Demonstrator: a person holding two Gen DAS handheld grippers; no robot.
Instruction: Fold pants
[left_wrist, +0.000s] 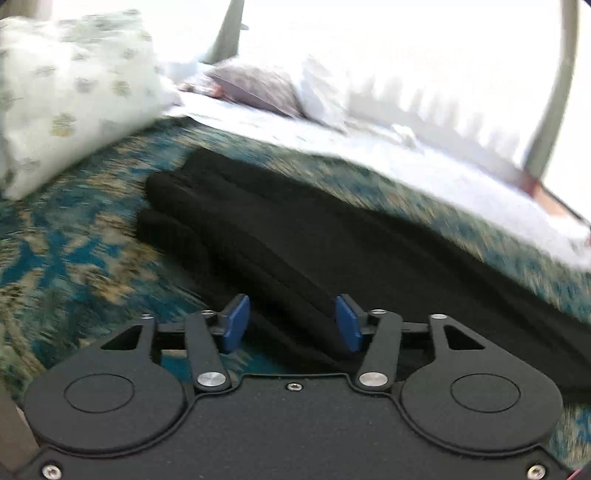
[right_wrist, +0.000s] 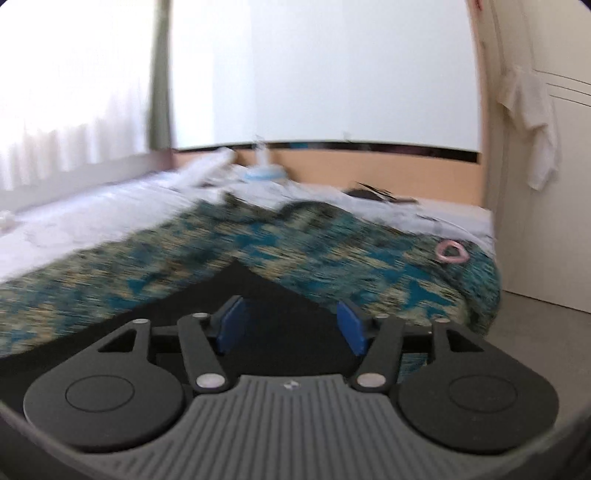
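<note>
One pair of black pants (left_wrist: 314, 236) is lying folded on a teal patterned bedspread (left_wrist: 66, 258), both grippers hanging spread and empty.

Left wrist view: the left gripper (left_wrist: 291, 321) is hovering over the pants' near edge; two pillows are showing. Right wrist view: the right gripper (right_wrist: 291, 321) is gaping above a pants corner; only here one pink ring (right_wrist: 450, 253) is showing.

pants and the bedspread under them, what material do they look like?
Pants: matte black, probably soft knit or cotton; lies in limp folds with no shine. Bedspread: looks like woven fabric, teal and beige pattern with a grainy texture, though blur hides the weave.
</note>
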